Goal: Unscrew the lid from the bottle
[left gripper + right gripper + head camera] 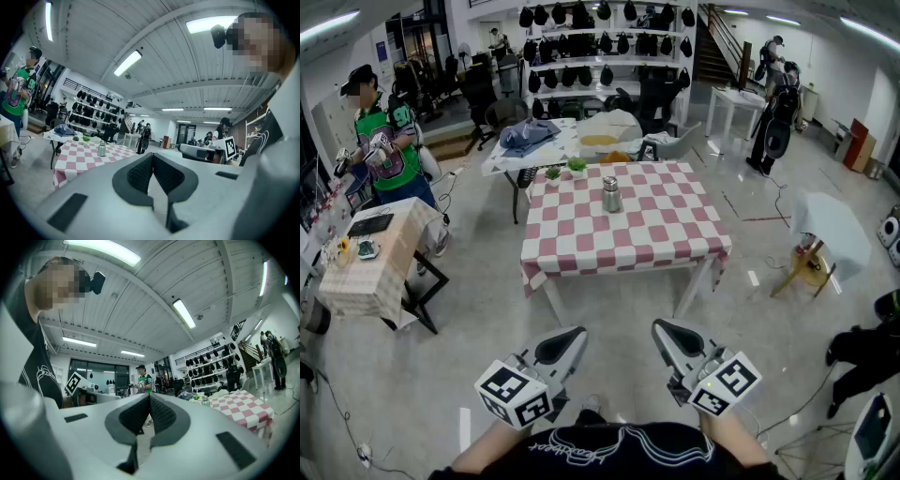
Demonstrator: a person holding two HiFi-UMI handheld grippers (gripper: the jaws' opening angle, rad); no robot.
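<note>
A small metal bottle [611, 195] with its lid on stands upright near the far middle of a table with a red-and-white checked cloth [661, 234]. It also shows far off in the left gripper view as the bottle [101, 148]. My left gripper [577, 334] and right gripper [661, 329] are held low in front of my body, well short of the table. Both are shut with nothing between the jaws, the left gripper [153, 158] and the right gripper [149, 398] with their pads together.
Two small potted plants [563, 170] sit at the table's far left edge. A cluttered table [572, 136] stands behind it. A person in green [386, 150] stands at the left by a side table [370, 258]. A stool [811, 267] stands at the right.
</note>
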